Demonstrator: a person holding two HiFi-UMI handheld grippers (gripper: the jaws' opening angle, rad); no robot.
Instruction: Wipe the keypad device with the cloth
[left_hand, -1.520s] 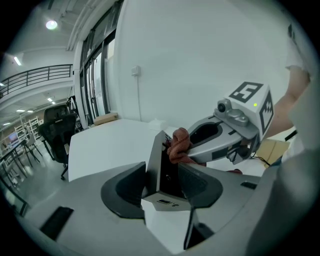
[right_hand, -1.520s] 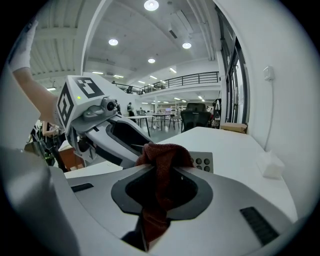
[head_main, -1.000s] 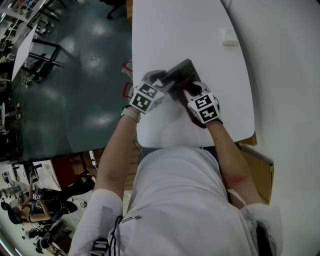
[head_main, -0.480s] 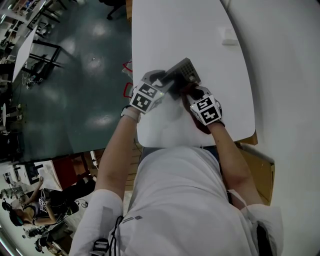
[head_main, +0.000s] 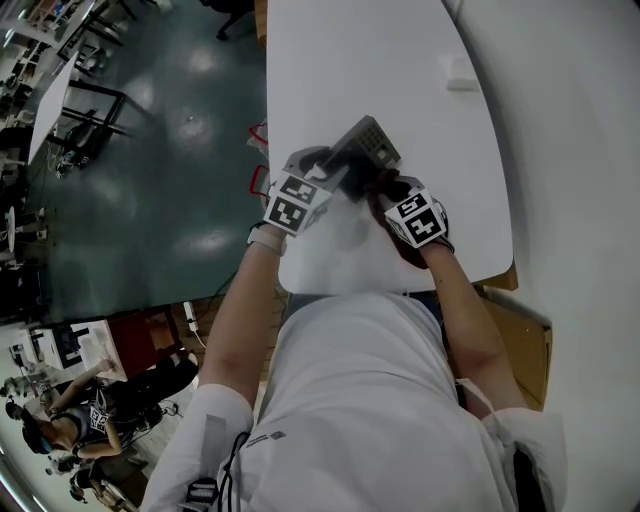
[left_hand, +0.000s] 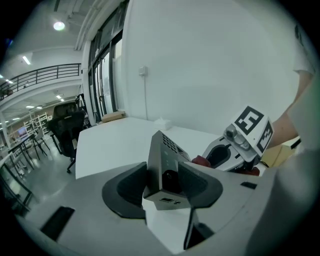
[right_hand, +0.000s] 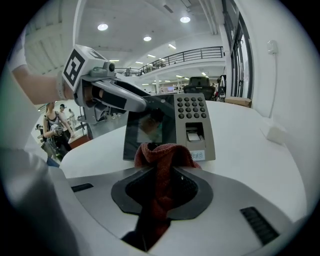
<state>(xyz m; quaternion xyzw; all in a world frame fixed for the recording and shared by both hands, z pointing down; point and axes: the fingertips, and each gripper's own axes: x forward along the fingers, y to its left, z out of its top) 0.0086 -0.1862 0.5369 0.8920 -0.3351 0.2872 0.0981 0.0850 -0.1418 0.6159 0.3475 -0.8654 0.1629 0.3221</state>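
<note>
The grey keypad device (head_main: 362, 146) stands tilted on edge on the white table (head_main: 340, 60). In the right gripper view its face (right_hand: 172, 127) shows a dark screen at left and a keypad with a small window at right. My left gripper (left_hand: 167, 181) is shut on the device's end (left_hand: 164, 170) and holds it up. My right gripper (right_hand: 162, 180) is shut on a dark red cloth (right_hand: 161, 165), whose bunched front sits just at the screen's lower edge. From the head view the right gripper (head_main: 385, 188) is close beside the device.
A small white box (head_main: 459, 75) lies at the table's far right, also seen as the white box (right_hand: 276, 132). A brown cardboard box (head_main: 520, 345) sits below the table's near right edge. The table's left edge drops to a dark green floor (head_main: 150, 150). People stand far off.
The device has been tipped up more and sits slightly farther from me. My right gripper with the cloth has drawn back a little toward the device's near edge.
</note>
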